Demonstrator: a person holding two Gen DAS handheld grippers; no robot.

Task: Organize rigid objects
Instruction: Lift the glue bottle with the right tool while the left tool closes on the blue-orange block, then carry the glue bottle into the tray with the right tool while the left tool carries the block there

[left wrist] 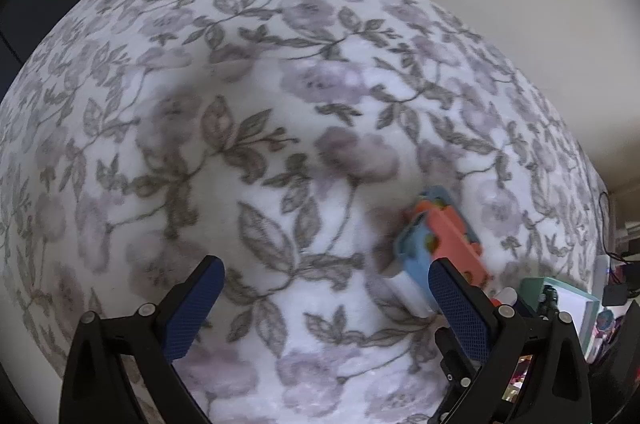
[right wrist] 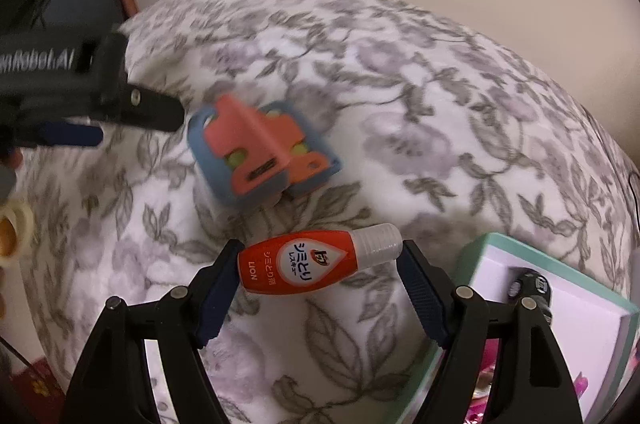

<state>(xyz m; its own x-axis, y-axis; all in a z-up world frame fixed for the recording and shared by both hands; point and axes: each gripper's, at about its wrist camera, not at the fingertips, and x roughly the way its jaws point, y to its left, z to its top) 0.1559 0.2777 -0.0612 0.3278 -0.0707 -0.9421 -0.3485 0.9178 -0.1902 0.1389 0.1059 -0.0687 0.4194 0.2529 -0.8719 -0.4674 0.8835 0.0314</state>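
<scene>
Bottle [right wrist: 316,261], small and orange with a clear cap, lies crosswise between the two fingers of the right gripper [right wrist: 320,264]. Its base sits against the left finger and its cap reaches the right finger, so the gripper seems to be pinching it end to end, though whether both pads truly press on it cannot be told for sure. It is low over a flowered blanket [right wrist: 440,127].

Just past the bottle, farther along the blanket, lies a blue and orange plastic toy [right wrist: 260,151], blurred. To the right of the right gripper stands a mint-green box [right wrist: 500,242] with a white inside, and a small dark thing lies in it. At the left edge of that view the left gripper [right wrist: 120,115] reaches in near the toy.

In the left wrist view, the left gripper [left wrist: 326,300] has its fingers spread wide with nothing between them, only the blanket [left wrist: 280,103] below. The toy [left wrist: 436,236] lies beside the tip of its right finger, and whether they touch cannot be told. The green box [left wrist: 576,294] shows at the far right.
</scene>
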